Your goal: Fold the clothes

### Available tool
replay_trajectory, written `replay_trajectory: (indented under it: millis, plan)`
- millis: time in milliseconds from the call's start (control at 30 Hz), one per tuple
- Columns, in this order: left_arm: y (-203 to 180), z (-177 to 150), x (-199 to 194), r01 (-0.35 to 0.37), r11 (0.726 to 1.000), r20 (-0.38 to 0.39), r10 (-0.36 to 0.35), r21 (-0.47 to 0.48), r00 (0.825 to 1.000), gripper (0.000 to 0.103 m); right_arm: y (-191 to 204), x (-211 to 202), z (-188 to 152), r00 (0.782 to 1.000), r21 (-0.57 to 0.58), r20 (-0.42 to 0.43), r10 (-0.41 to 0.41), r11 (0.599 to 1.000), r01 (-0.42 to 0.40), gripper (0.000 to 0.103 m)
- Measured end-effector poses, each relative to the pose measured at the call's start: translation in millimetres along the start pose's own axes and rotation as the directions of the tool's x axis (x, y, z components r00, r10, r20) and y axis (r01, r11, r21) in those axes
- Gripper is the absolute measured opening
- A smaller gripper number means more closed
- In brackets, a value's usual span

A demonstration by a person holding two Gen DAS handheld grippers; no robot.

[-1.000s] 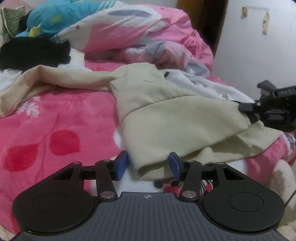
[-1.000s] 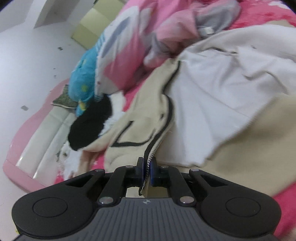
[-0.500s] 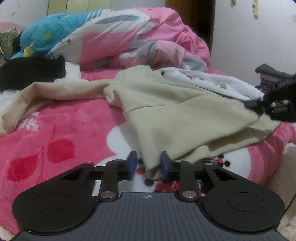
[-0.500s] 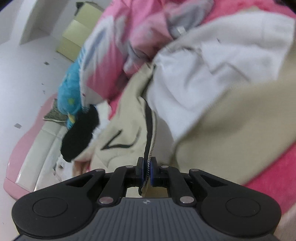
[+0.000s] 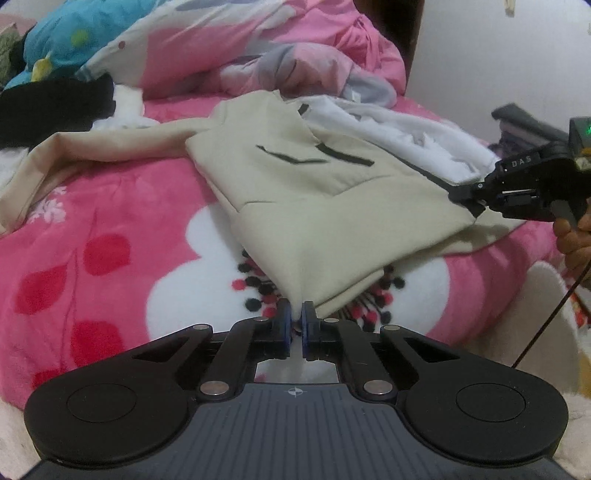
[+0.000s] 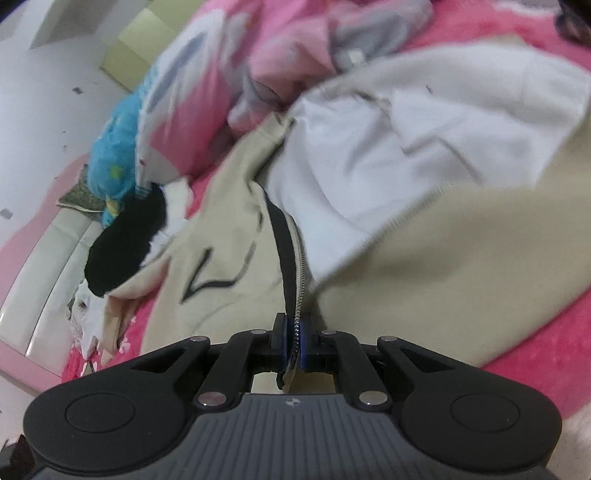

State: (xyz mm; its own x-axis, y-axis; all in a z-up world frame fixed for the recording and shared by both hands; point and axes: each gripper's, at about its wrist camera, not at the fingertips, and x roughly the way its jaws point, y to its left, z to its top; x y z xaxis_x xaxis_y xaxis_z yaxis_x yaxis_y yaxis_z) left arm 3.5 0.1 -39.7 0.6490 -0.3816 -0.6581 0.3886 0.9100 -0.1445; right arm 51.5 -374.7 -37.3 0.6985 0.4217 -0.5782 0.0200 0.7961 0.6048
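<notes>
1. The left gripper (image 5: 295, 325) sits low over the bed, its jaws pinched together on the near bottom corner of the beige jacket (image 5: 314, 206).
2. The right gripper (image 6: 293, 341) has its jaws clamped on the jacket's zipper edge (image 6: 297, 284), the metal teeth running up between the blue pads.
3. In the left wrist view the right gripper (image 5: 476, 197) shows at the jacket's right edge, with a hand (image 5: 574, 240) on its handle.
4. The jacket lies spread on the pink floral blanket (image 5: 103, 236), its front panel with black trim facing up, its white lining (image 6: 388, 155) exposed on the open side, one sleeve (image 5: 92, 155) trailing off to the left.
5. Beyond it lie a black garment (image 5: 55, 105), a crumpled pink quilt (image 5: 258, 48) and a blue pillow (image 5: 66, 33).
</notes>
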Motion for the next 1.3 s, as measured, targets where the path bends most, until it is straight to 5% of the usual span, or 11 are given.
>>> replay_trajectory:
  millis: [100, 200, 333, 400, 567, 733, 833, 900, 1000, 1067, 1300]
  plan:
    - [14.5, 0.4, -3.8, 0.068, 0.997, -0.002, -0.068, -0.046, 0.998, 0.007, 5.3, 3.3, 0.4, 0.999, -0.054, -0.010, -0.044, 0.998, 0.043, 0.009]
    - [28.9, -4.1, -11.5, 0.128, 0.986, 0.005, -0.128, -0.103, 0.992, 0.028, 2.5, 1.6, -3.6, 0.997, -0.048, -0.017, -0.069, 0.996, 0.068, 0.014]
    - [52.0, -6.8, -19.4, 0.213, 0.950, 0.040, -0.209, -0.230, 0.977, 0.042, -15.4, -24.6, -9.9, 1.000, 0.107, 0.029, 0.005, 0.994, -0.008, 0.020]
    - [65.0, -4.7, -16.3, 0.251, 0.913, 0.057, -0.246, -0.322, 0.968, 0.048, -31.1, -34.3, -16.1, 0.996, 0.238, 0.035, 0.078, 0.968, -0.085, 0.040]
    - [86.2, 6.7, 7.0, 0.324, 0.803, 0.066, -0.337, -0.500, 0.939, 0.048, -55.3, -32.7, -45.7, 0.976, 0.469, 0.007, 0.218, 0.861, -0.196, 0.052]
    - [92.4, 7.0, 43.0, 0.322, 0.708, 0.015, -0.403, -0.628, 0.915, 0.044, -52.1, -14.1, -48.7, 0.975, 0.489, 0.036, 0.217, 0.847, -0.207, 0.052]
    - [91.9, 4.6, 55.9, 0.311, 0.669, 0.002, -0.420, -0.675, 0.908, 0.025, -49.0, -3.4, -47.3, 0.976, 0.489, 0.068, 0.208, 0.845, -0.215, 0.051]
    - [92.1, 3.9, 62.3, 0.303, 0.649, -0.004, -0.426, -0.698, 0.905, 0.012, -47.0, 3.7, -46.5, 0.975, 0.489, 0.090, 0.202, 0.844, -0.220, 0.037]
    - [91.9, 7.4, 56.9, 0.300, 0.637, 0.007, -0.419, -0.710, 0.908, 0.003, -43.9, 14.3, -45.2, 0.974, 0.489, 0.122, 0.193, 0.842, -0.228, 0.011]
    - [91.3, 10.6, 50.4, 0.299, 0.637, 0.015, -0.412, -0.711, 0.911, 0.003, -33.4, 6.5, -40.7, 0.972, 0.443, 0.139, 0.191, 0.866, -0.233, 0.010]
    - [84.3, 22.6, 25.6, 0.278, 0.723, -0.038, -0.387, -0.633, 0.921, 0.003, -12.7, -25.1, -34.8, 0.983, 0.335, 0.069, 0.172, 0.924, -0.185, 0.008]
